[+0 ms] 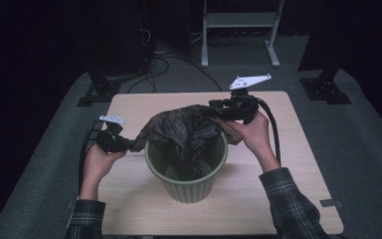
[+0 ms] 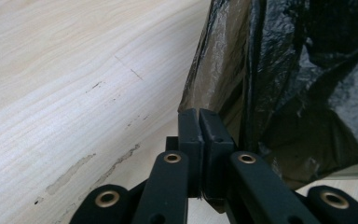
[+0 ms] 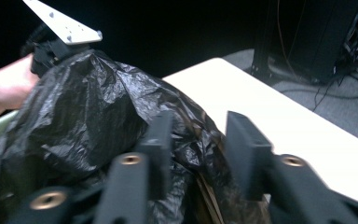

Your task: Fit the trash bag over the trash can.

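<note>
A ribbed green bin (image 1: 189, 185) stands in the middle of the table, and a crumpled black plastic bag (image 1: 184, 127) hangs into it and drapes over its rim. At the bin's left, my left gripper (image 1: 124, 144) is shut, pinching a stretched corner of the bag; in the left gripper view the jaws (image 2: 199, 126) meet at the bag's edge (image 2: 307, 70). My right gripper (image 1: 216, 107) is raised above the bin's far right rim. Its jaws (image 3: 203, 135) stand apart with bag film (image 3: 84, 107) bunched between them, and neither pad presses on it.
The light wooden table (image 1: 278, 189) has bare room on every side of the bin. Behind it on the grey floor are a white stand's legs (image 1: 238, 30), dark stands and cables (image 1: 154, 64). The right gripper view shows the left gripper's grey plate (image 3: 65, 25).
</note>
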Tool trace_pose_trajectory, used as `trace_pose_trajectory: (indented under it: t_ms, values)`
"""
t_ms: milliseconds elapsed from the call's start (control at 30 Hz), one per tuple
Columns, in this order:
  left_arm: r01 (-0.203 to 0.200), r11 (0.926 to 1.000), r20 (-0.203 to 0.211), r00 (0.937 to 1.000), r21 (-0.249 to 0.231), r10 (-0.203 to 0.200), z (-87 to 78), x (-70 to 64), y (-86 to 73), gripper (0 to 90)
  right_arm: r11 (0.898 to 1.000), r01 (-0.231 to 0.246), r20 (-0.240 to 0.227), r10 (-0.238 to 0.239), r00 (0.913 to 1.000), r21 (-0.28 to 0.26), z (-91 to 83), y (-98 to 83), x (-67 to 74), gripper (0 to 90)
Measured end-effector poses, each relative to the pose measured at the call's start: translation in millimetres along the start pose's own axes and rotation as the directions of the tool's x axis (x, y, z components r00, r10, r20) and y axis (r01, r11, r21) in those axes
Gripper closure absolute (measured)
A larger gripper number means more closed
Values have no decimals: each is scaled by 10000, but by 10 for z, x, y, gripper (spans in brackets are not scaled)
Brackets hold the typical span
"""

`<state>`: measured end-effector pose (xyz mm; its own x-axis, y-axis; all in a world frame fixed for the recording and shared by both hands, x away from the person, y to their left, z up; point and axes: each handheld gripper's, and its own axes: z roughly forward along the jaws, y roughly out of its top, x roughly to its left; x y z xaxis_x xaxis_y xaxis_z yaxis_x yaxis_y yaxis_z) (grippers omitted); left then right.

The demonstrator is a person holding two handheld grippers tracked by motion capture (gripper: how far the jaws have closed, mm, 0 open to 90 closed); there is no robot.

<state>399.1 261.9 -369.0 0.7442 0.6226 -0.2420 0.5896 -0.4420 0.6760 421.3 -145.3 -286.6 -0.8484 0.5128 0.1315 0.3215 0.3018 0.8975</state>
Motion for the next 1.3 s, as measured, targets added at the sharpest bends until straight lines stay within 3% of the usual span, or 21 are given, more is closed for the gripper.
trace_pose_trajectory:
  t_ms: [67, 133, 333, 633, 867, 1300]
  values:
    - [3, 10000, 47, 10000, -23, -2, 1, 7, 0, 896, 9998, 0, -71, 1, 10000, 181, 56, -11, 3, 835]
    - [41, 10000, 21, 10000, -34, -41, 4, 9, 0, 898, 9997, -33, -144, 36, 9999, 255, 61, -26, 7, 895]
    - [72, 9998, 100, 9999, 169, -73, 16, 11, 20, 900, 10000, 10, -424, -8, 9991, 43, -88, -103, 74, 899]
    - [-146, 9975, -353, 9992, 690, 171, 113, -7, 120, 900, 9984, 310, -650, -340, 9973, -469, -450, -251, 230, 899]
    - [-161, 9983, -309, 9994, 563, 179, 125, -19, 136, 899, 9963, 556, -1087, -625, 9921, -654, -658, -413, 453, 900]
    - [-162, 9987, -338, 9993, 493, 179, 41, -51, 127, 899, 9952, 753, -2141, -869, 9729, -618, -708, -727, 918, 899]
